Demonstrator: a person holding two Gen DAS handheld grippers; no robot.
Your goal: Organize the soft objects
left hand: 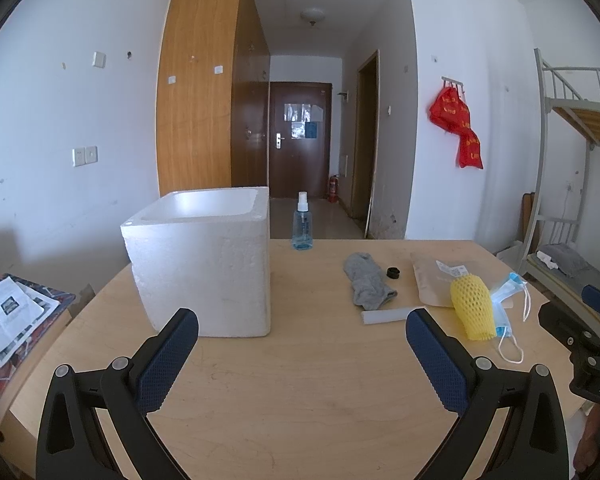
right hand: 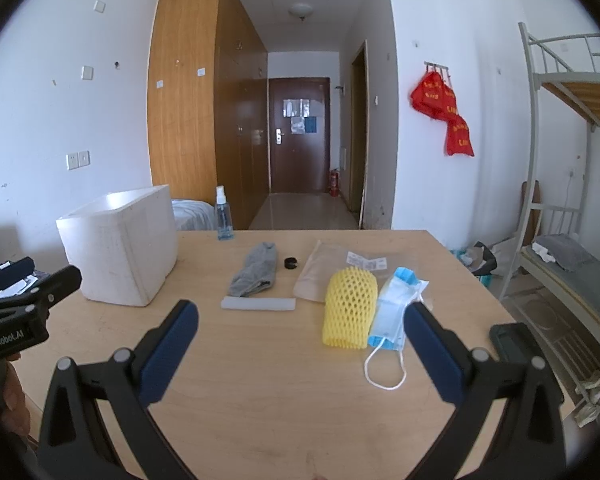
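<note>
A yellow foam mesh sleeve lies toward the right of the pale wooden table, touching a light-blue disposable face mask on its right and overlapping a tan flat paper pouch behind it. Left of these lie a crumpled grey cloth sock, a small black ring-shaped cap and a white foam strip lying crosswise near the sock's front end. A white open-topped styrofoam box stands at the table's left, and a clear spray bottle with blue liquid stands upright at the far edge.

The left gripper hovers over bare tabletop with its fingers spread wide, holding nothing. The right gripper is likewise spread wide and empty, near the mesh sleeve and mask, though whether its right finger touches the mask is unclear.

Beyond the table: white walls, a tall wooden wardrobe, a dark brown door down a hallway, red bags on wall hooks and a metal bunk bed at right.
</note>
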